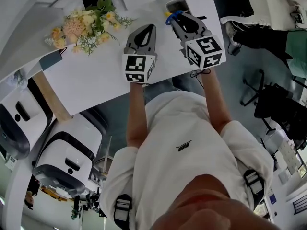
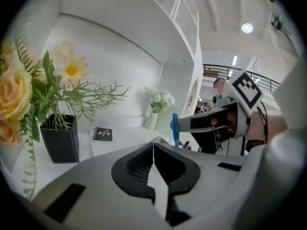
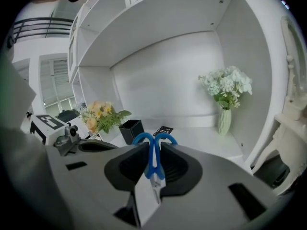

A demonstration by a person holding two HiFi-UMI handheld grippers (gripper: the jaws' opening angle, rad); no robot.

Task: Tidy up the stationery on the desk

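Blue-handled scissors [image 3: 153,153] stand between the jaws of my right gripper [image 3: 152,146], which is shut on them, handle loops pointing away from me. In the head view the same gripper [image 1: 180,16] is raised over the white desk [image 1: 96,75] with the blue loops [image 1: 172,17] sticking out at its tip. My left gripper [image 2: 153,145] is shut with nothing between its jaws; it hangs just left of the right one [image 1: 144,30]. A black square pen holder [image 3: 132,130] and a small black notebook [image 3: 164,130] sit on the desk ahead.
A bunch of yellow and peach artificial flowers [image 1: 85,25] stands in the black holder [image 2: 60,139] at the left. A white vase with white flowers [image 3: 225,114] is at the back right. Shelves rise above the desk. A black notebook [image 2: 102,134] lies near the back wall.
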